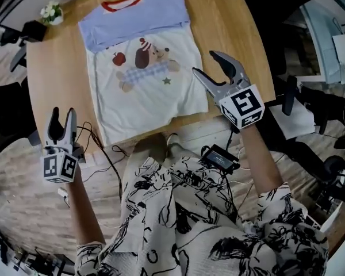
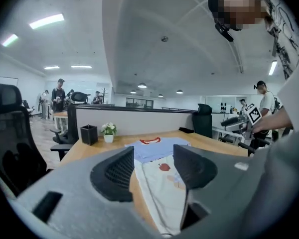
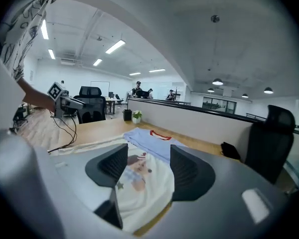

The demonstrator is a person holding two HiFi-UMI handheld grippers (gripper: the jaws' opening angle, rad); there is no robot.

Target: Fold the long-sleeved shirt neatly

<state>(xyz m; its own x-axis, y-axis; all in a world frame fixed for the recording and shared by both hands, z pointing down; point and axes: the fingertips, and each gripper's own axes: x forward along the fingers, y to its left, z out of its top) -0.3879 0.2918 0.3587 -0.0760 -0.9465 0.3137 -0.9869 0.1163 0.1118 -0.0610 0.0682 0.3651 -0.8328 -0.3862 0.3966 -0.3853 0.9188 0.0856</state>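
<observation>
Head view showed the shirt [image 1: 141, 62] spread flat on the wooden table [image 1: 52, 79], its red collar at the far end, a blue band across the top and the white printed body reaching the near edge. The left gripper [image 1: 64, 117] hung off the table's near left corner, well apart from the shirt; the left gripper view showed its jaws parted with nothing between them. The right gripper [image 1: 206, 63] was near the shirt's right edge, and the right gripper view showed its jaws likewise apart and empty. A small pot of flowers [image 1: 52, 12] stood at the far left corner.
</observation>
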